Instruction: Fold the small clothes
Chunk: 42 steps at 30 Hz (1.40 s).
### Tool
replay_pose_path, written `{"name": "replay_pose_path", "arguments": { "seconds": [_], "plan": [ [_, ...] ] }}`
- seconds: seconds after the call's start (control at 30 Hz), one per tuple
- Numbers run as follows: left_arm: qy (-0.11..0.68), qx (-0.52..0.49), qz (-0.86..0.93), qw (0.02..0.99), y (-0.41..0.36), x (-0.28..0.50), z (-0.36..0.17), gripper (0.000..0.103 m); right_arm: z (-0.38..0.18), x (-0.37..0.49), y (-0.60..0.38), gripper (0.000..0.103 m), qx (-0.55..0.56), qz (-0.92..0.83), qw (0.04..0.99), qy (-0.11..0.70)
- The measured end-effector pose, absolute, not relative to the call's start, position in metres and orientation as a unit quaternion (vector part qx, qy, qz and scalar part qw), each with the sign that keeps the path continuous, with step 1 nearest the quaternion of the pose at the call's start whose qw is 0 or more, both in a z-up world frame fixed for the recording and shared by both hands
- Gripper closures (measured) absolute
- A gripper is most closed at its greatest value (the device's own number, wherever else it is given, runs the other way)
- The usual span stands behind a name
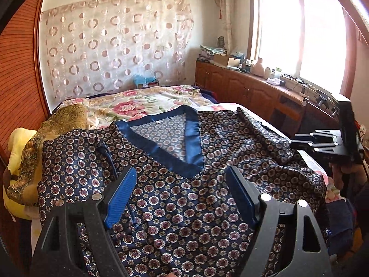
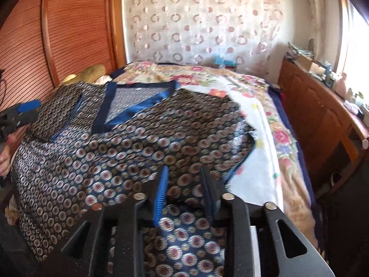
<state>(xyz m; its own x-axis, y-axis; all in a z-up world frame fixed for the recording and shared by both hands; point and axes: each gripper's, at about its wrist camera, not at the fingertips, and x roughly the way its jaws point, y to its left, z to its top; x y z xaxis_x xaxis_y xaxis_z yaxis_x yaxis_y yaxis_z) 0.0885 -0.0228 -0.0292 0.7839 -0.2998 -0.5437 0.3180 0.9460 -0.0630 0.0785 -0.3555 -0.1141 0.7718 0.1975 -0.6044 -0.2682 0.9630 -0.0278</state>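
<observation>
A dark blue satin top (image 1: 184, 196) with small round flower prints and a blue V-neck band (image 1: 191, 143) lies spread front-up on the bed. My left gripper (image 1: 181, 173) hovers over its chest, below the neckline, with the blue pads wide apart and nothing between them. It also shows at the left edge of the right wrist view, left gripper (image 2: 32, 110), beside the top's sleeve. My right gripper (image 2: 184, 169) is low over the top's (image 2: 115, 150) right hem side. Its pads stand partly apart and the cloth lies loose under the gap. The right gripper (image 1: 297, 139) appears at the right edge too.
The bed (image 2: 253, 115) has a floral cover. A wooden cabinet (image 2: 322, 120) with clutter on top runs along its right side under the window. A slatted wooden wardrobe (image 1: 20, 69) stands on the left, with a yellow cushion (image 1: 18, 152) and gold cloth beside it. A hand (image 2: 4, 159) holds the left gripper.
</observation>
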Motion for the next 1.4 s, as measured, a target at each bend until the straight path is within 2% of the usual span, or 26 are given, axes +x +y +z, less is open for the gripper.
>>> {"name": "replay_pose_path", "arguments": {
  "seconds": [0.17,0.6,0.7,0.73,0.77,0.93,1.2,1.27,1.4],
  "plan": [
    [0.284,0.015,-0.167,0.944,-0.027,0.083,-0.030,0.022,-0.127,0.100,-0.370,0.067,-0.042,0.081,0.938,0.335],
    [0.294,0.014,-0.170,0.941,-0.029,0.081,-0.037,0.022,-0.151,0.167,-0.399,0.067,0.091,0.094,0.908,0.399],
    [0.296,0.013,-0.169,0.940,-0.028,0.081,-0.038,0.022,-0.148,0.171,-0.394,0.080,0.086,0.097,0.909,0.396],
    [0.296,0.012,-0.169,0.940,-0.028,0.081,-0.038,0.022,-0.146,0.171,-0.391,0.090,0.087,0.101,0.909,0.395],
    [0.296,0.012,-0.169,0.940,-0.028,0.080,-0.038,0.022,-0.144,0.172,-0.387,0.095,0.084,0.106,0.910,0.391],
    [0.297,0.011,-0.169,0.940,-0.028,0.080,-0.039,0.022,-0.125,0.156,-0.364,0.099,0.034,0.136,0.924,0.357],
    [0.298,0.004,-0.164,0.940,-0.023,0.083,-0.040,0.022,-0.122,0.150,-0.301,0.099,-0.022,0.200,0.920,0.337],
    [0.298,0.003,-0.163,0.940,-0.020,0.082,-0.040,0.022,-0.127,0.151,-0.297,0.088,-0.015,0.207,0.917,0.340],
    [0.299,0.000,-0.160,0.941,-0.015,0.082,-0.042,0.022,-0.139,0.153,-0.303,0.080,-0.016,0.204,0.915,0.347]
  ]
}}
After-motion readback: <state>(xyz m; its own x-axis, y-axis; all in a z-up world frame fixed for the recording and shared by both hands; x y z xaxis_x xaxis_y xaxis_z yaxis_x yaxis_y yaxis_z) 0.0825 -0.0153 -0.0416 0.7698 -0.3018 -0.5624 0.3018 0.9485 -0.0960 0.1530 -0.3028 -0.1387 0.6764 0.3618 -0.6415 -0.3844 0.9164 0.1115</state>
